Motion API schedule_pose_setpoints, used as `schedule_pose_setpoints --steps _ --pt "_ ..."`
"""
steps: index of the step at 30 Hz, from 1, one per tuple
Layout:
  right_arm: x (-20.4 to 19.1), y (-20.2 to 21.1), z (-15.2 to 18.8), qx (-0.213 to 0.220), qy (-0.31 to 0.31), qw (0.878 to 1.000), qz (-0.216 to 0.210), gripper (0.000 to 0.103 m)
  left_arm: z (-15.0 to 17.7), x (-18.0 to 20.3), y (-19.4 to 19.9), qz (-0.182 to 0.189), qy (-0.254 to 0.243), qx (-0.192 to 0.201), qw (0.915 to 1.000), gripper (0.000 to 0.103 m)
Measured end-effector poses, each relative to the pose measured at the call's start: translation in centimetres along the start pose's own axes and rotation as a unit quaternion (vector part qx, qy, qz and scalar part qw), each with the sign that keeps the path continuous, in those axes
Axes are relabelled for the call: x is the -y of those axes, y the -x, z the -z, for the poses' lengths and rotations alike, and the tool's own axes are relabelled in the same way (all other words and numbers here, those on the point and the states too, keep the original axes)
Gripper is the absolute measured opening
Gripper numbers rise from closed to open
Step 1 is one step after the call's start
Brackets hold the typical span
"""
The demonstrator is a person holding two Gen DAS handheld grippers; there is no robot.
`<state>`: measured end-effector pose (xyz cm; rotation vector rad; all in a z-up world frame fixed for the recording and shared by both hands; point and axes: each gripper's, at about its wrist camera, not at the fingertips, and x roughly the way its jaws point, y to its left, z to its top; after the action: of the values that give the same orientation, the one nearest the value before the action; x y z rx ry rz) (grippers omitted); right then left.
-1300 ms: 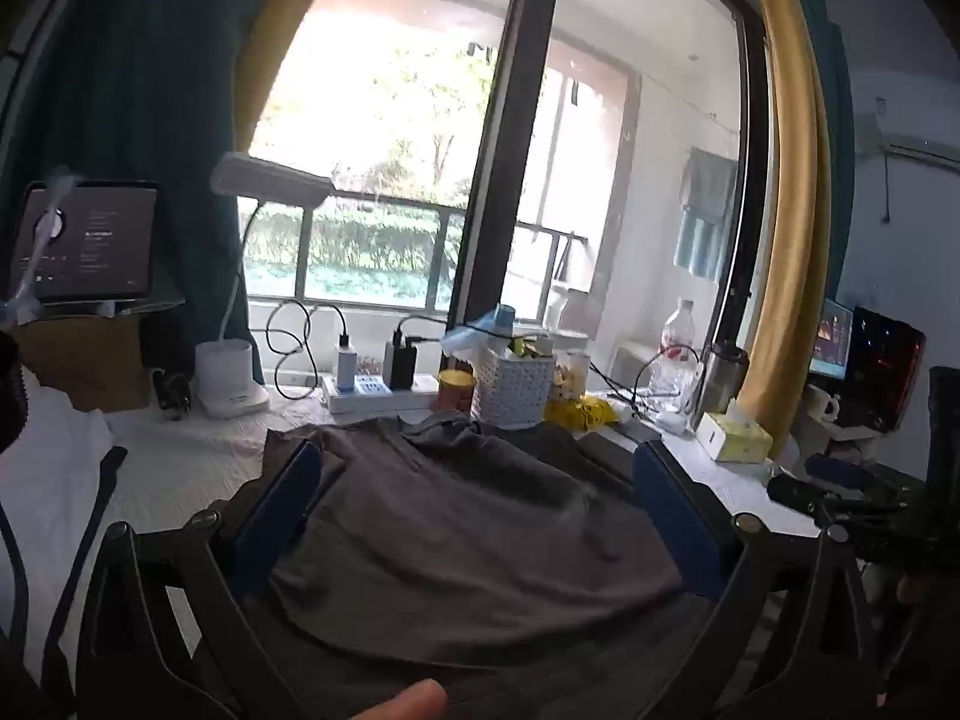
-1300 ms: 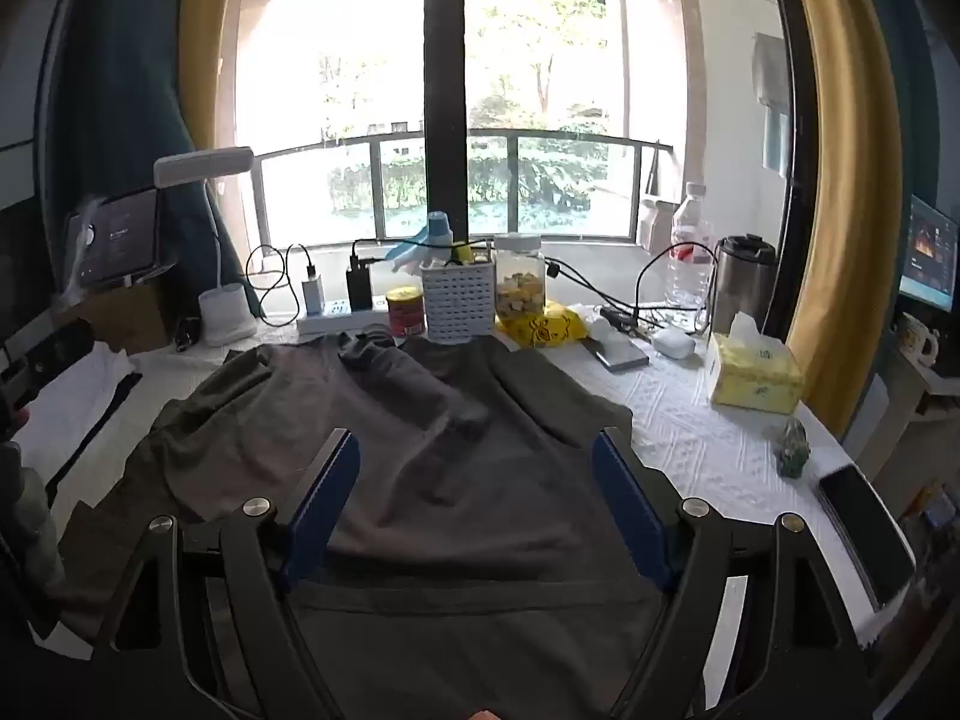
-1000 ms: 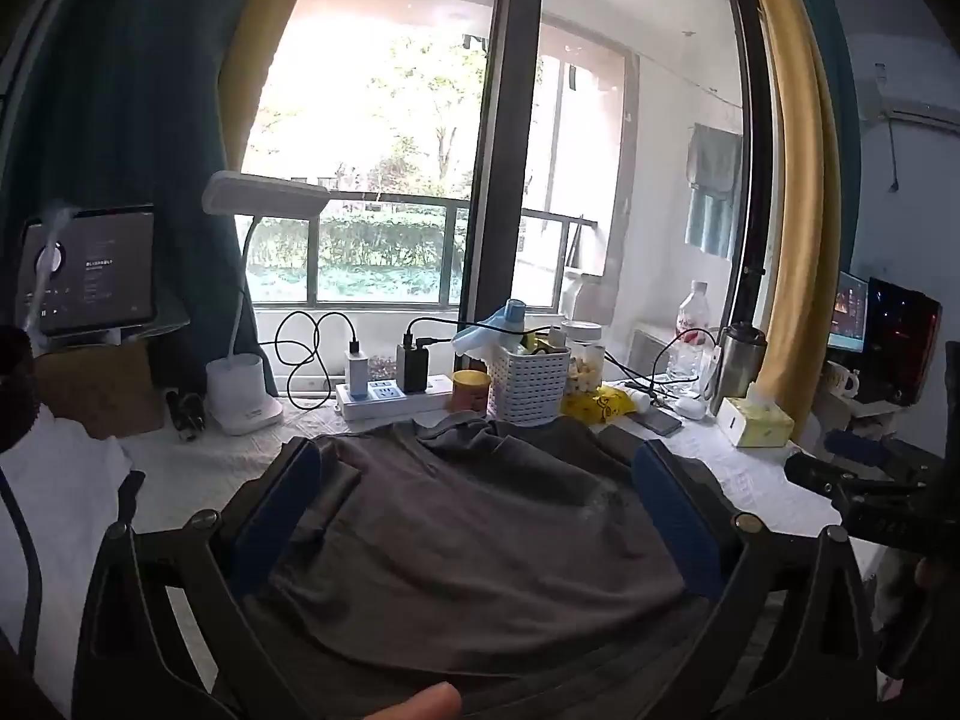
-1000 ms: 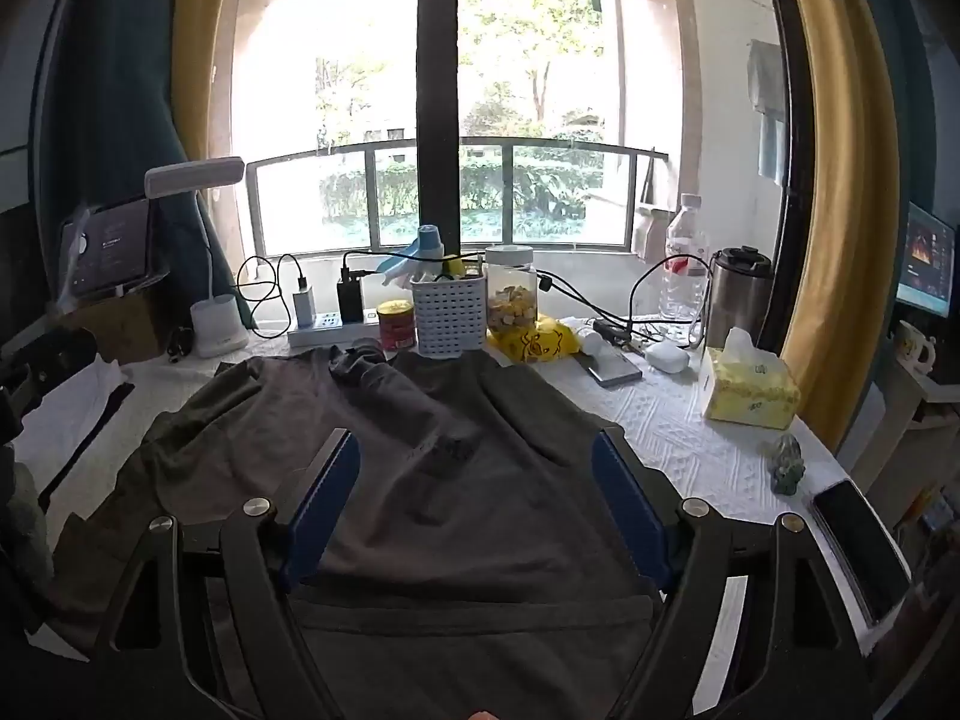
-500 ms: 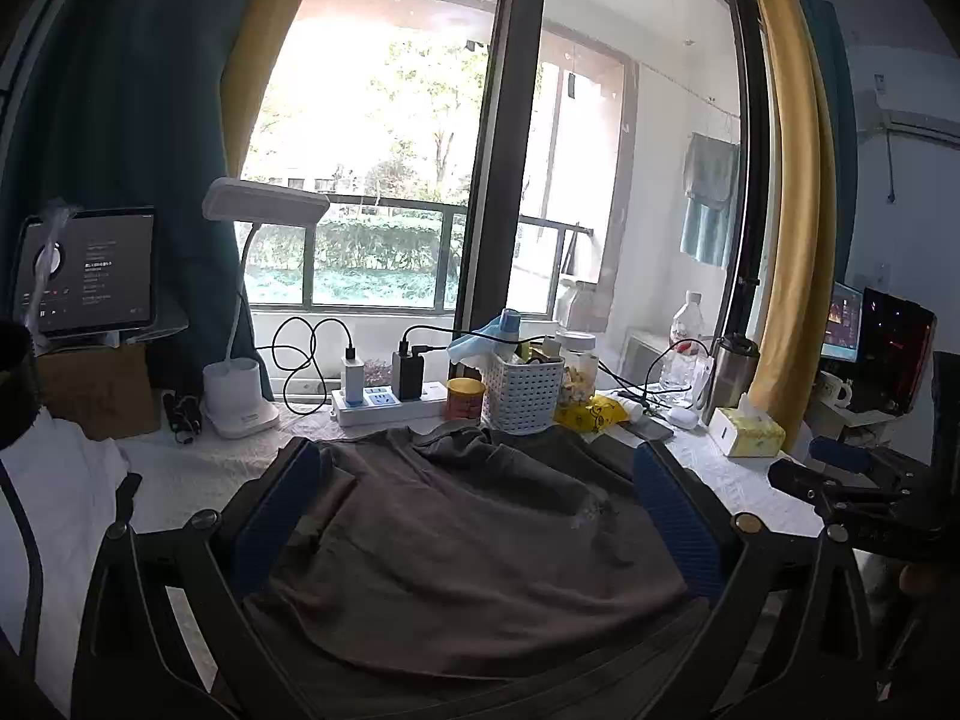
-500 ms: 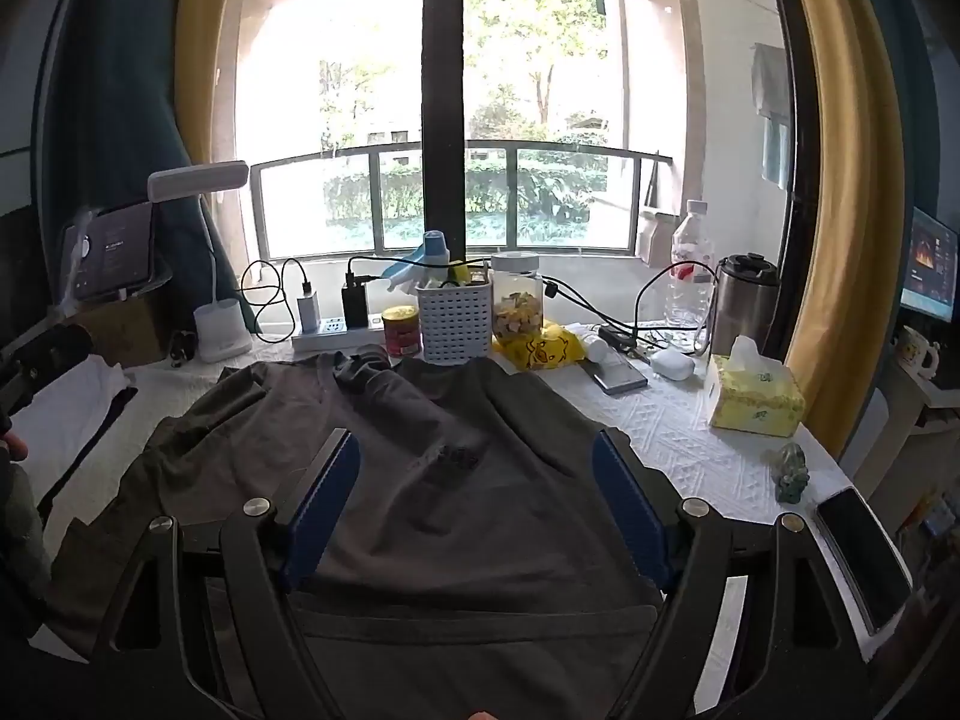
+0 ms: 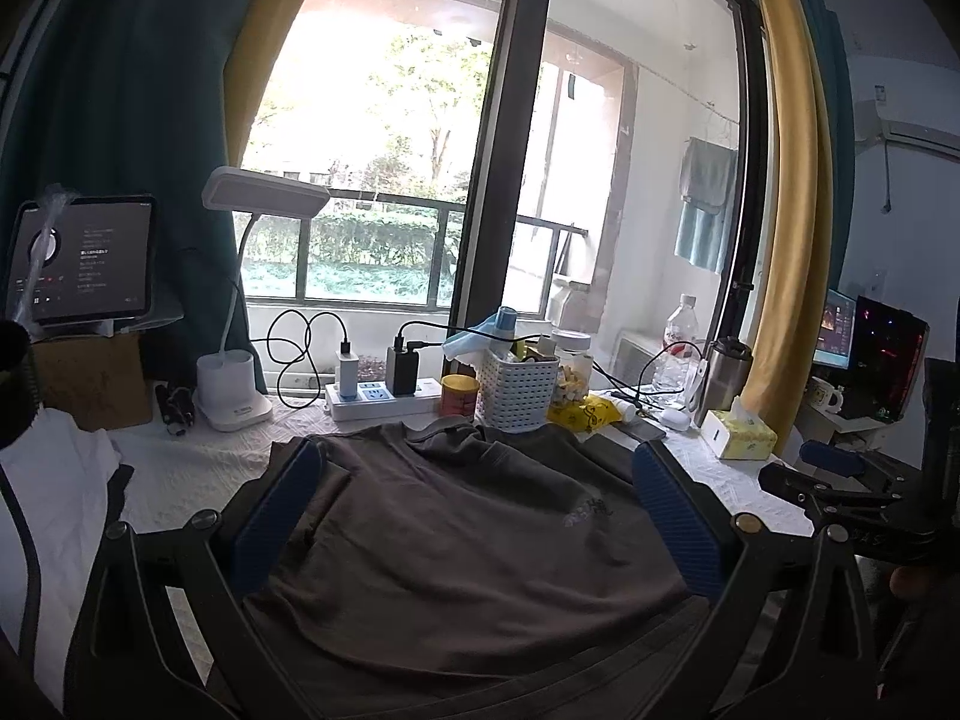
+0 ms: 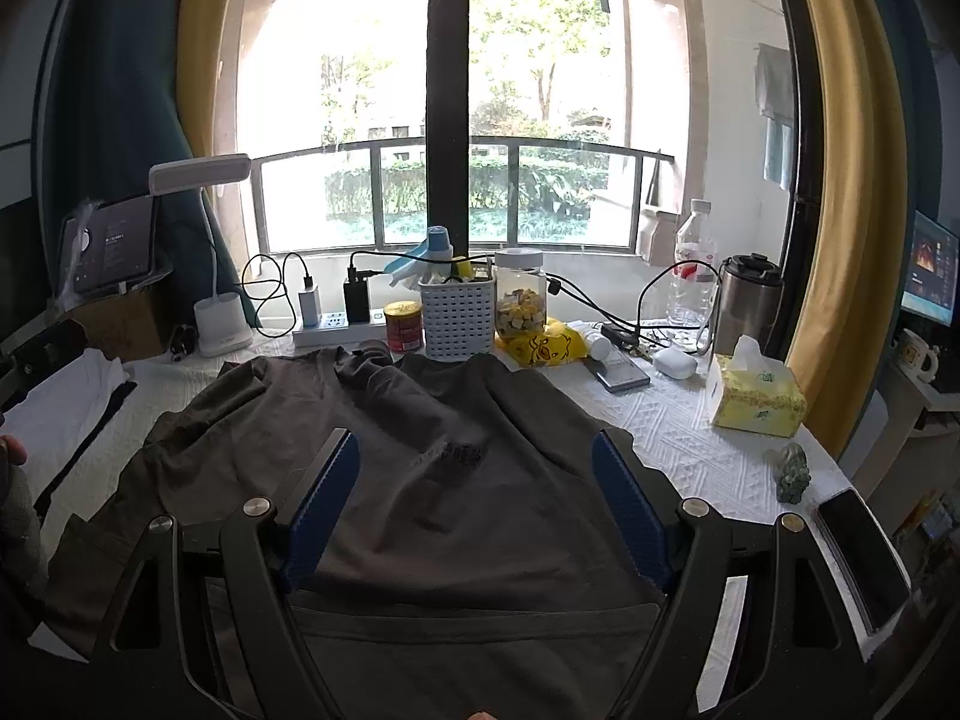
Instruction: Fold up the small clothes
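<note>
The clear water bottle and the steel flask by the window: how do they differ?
The water bottle is see-through plastic with a red label; the steel flask is opaque metal with a black lid. The bottle is taller and slimmer, the flask shorter and wider. Both stand upright on the table's far right.

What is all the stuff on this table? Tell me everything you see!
shirt: 1, dark grey, spread on the table, front middle
basket: 1, white, behind the shirt
tin: 1, red and yellow, left of the basket
jar: 1, clear, right of the basket
lamp: 1, white, back left
tissue box: 1, yellow, right side
phone: 1, black, right edge
left gripper: 1, black with blue pads, open, above the shirt
right gripper: 1, same, open, above the shirt
</note>
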<state>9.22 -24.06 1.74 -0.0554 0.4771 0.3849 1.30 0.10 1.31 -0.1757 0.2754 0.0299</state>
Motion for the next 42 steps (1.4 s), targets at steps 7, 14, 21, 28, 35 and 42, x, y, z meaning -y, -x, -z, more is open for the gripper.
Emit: schedule_pose_setpoints --steps 7,14,21,28,35,42 --pt "-0.2 -0.05 0.08 0.0 0.001 1.0 0.001 0.082 0.14 -0.02 -0.06 0.006 0.001 -0.001 1.0 0.102" --pt "-0.28 -0.13 0.05 -0.002 0.001 1.0 0.0 0.082 0.15 -0.02 -0.12 0.006 0.0 -0.003 1.0 0.102" --pt "-0.35 -0.23 0.08 -0.003 0.001 1.0 0.0 0.082 0.11 -0.01 -0.19 0.008 0.0 -0.004 1.0 0.102" --pt "-0.32 -0.32 0.18 -0.005 -0.001 1.0 0.001 0.082 0.02 0.08 -0.36 0.011 -0.001 -0.008 0.9999 0.102" --pt "-0.19 -0.35 0.29 -0.006 -0.001 1.0 0.001 0.082 0.06 0.11 -0.43 0.011 -0.001 -0.009 0.9999 0.102" --pt "-0.12 -0.43 0.23 -0.006 -0.001 1.0 0.001 0.082 0.13 0.23 -0.5 0.012 -0.002 -0.01 0.9999 0.102"
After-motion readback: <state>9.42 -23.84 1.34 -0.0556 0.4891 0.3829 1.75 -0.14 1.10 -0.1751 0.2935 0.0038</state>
